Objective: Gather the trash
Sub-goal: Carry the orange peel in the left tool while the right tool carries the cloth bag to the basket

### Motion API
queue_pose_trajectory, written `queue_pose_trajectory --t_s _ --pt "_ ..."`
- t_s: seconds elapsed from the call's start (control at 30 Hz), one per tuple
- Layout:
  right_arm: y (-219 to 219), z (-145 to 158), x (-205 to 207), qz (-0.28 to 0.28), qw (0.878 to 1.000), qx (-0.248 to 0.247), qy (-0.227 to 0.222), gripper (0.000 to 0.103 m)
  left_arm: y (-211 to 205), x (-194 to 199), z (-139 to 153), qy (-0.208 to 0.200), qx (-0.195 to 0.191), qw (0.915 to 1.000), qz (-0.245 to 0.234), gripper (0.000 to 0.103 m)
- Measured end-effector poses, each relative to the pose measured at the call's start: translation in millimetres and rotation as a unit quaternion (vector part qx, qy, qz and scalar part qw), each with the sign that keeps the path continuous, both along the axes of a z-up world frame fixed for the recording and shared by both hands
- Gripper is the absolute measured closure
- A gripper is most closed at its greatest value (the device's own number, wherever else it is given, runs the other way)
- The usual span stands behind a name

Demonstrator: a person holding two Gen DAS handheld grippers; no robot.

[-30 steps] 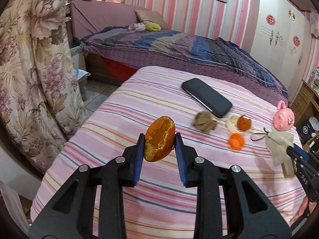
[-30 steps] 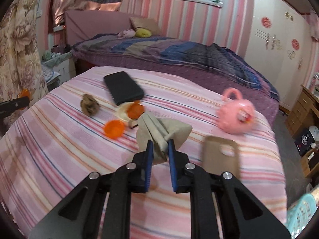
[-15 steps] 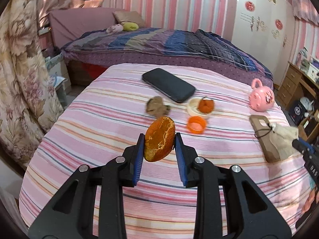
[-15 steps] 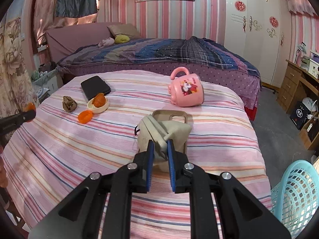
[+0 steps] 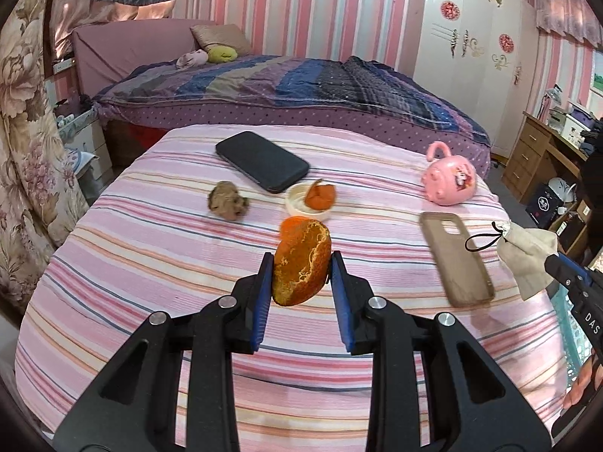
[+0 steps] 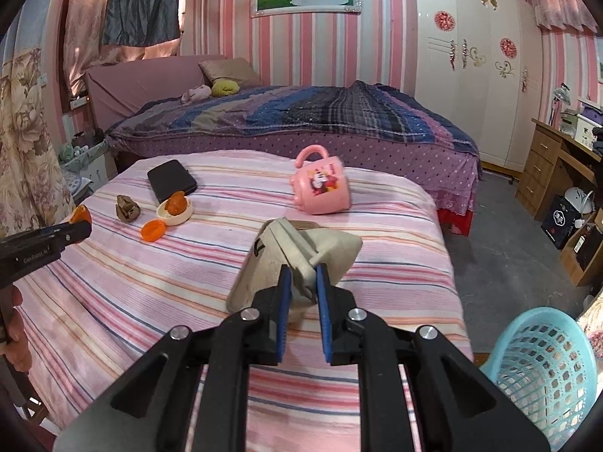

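My left gripper (image 5: 301,260) is shut on a piece of orange peel (image 5: 297,278), held above the pink striped table (image 5: 150,263). My right gripper (image 6: 302,275) is shut on a crumpled beige face mask (image 6: 264,263) with a black ear loop, over the table's right side. In the left wrist view the mask (image 5: 527,252) hangs at the far right. On the table lie a brown paper wad (image 5: 228,201), a white lid holding orange peel (image 5: 311,201) and a loose orange peel piece (image 6: 152,230). A teal mesh basket (image 6: 542,369) stands on the floor at the table's right.
A black phone (image 5: 262,160), a pink mug on its side (image 6: 322,186) and a brown phone case (image 5: 456,260) lie on the table. Behind it stands a bed (image 6: 301,120). Floral curtains (image 5: 26,132) hang on the left; a wooden desk (image 6: 557,165) and boxes fill the right.
Both grippers have swung right across the table, each with its load still held. The teal basket has come into the right wrist view at the lower right.
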State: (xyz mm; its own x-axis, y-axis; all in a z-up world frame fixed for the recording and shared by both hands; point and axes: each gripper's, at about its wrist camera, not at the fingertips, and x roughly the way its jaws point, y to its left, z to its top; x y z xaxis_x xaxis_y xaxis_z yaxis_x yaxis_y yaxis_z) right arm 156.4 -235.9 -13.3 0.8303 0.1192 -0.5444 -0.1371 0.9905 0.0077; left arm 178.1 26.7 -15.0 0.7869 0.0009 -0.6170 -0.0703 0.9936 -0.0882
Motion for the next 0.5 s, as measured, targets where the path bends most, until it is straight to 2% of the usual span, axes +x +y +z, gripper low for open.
queue_pose_trajectory --t_s 0.2,0.5 --pt "-31 7 -26 -0.014 1.0 -0.007 -0.005 0.089 -29 -9 -1 -0.003 0.017 0.9997 -0.017 0.074" --pt "-112 11 -72 -0.071 0.997 -0.004 -0.011 0.089 -67 -25 -3 -0.007 0.033 0.9985 -0.042 0.074"
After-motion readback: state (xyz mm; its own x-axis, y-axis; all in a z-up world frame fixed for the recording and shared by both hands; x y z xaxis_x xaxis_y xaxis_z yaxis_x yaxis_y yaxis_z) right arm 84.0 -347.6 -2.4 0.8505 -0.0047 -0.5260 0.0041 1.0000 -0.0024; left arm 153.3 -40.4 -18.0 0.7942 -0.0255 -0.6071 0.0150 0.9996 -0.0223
